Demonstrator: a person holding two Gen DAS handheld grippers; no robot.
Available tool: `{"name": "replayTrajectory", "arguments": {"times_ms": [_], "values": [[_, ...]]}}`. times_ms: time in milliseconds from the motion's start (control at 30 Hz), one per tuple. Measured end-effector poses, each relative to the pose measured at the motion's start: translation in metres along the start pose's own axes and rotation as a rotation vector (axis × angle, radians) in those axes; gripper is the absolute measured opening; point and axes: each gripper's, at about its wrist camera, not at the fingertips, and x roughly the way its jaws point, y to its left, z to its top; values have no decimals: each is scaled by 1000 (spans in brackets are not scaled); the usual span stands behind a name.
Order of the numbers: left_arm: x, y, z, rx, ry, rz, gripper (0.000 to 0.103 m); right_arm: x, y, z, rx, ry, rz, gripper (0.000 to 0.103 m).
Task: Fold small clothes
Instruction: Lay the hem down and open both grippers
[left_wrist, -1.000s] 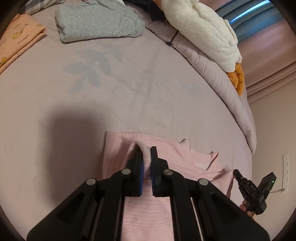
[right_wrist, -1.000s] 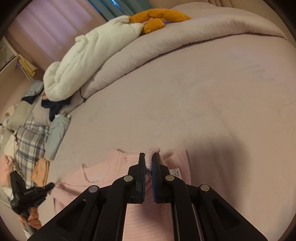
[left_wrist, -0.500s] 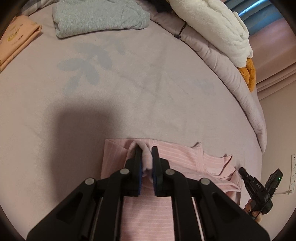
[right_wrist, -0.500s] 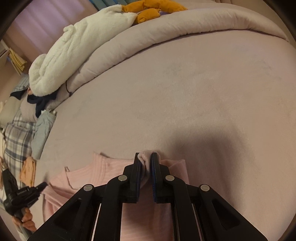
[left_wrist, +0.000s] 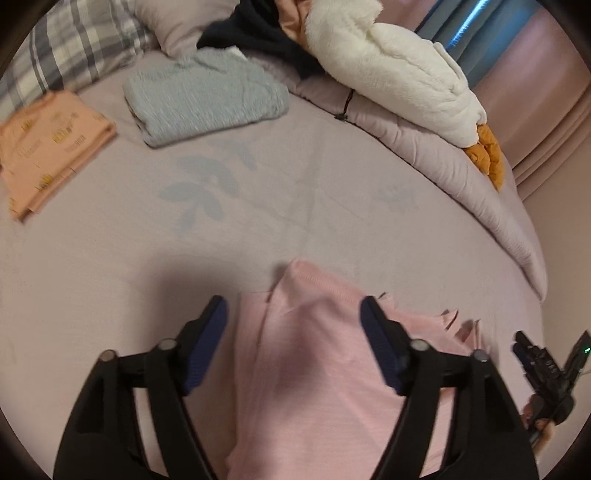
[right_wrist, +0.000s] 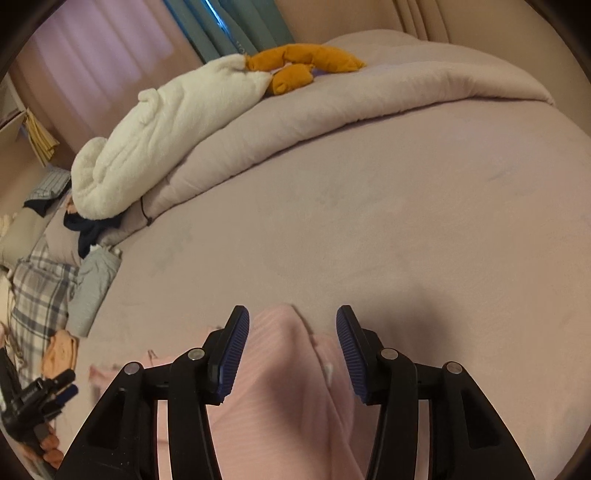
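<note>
Only the left wrist view showed the folded grey garment (left_wrist: 207, 98) and the peach printed garment (left_wrist: 51, 144) lying far up the bed (left_wrist: 295, 192); only the right wrist view showed the orange plush (right_wrist: 303, 64) whole atop the duvet (right_wrist: 369, 110); the pink top (left_wrist: 325, 369) lay on the bed under both tools; the left gripper (left_wrist: 293, 314) had just been opening, jaws spread, a raised fold standing between them untouched; the right gripper (right_wrist: 291, 323) likewise had just been opening, its pads clear of the pink ridge between them.
</note>
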Motion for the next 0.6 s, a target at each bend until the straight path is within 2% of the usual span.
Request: {"name": "replayTrajectory", "arguments": {"times_ms": [100,233,533,600], "values": [[-9,6,-13,28,4,6,84,-15,-8,-11,-18,4,-6,57],[-13,19,-38,31,50,22,85,-26,-16,-35,-3,33,-21,65],[-9,36,-108,32,160,10,83,-32,-45,-94,78,146,-26,65],[-6,36,-118,33,177,-4,76,-33,-50,-105,107,155,-10,65]]}}
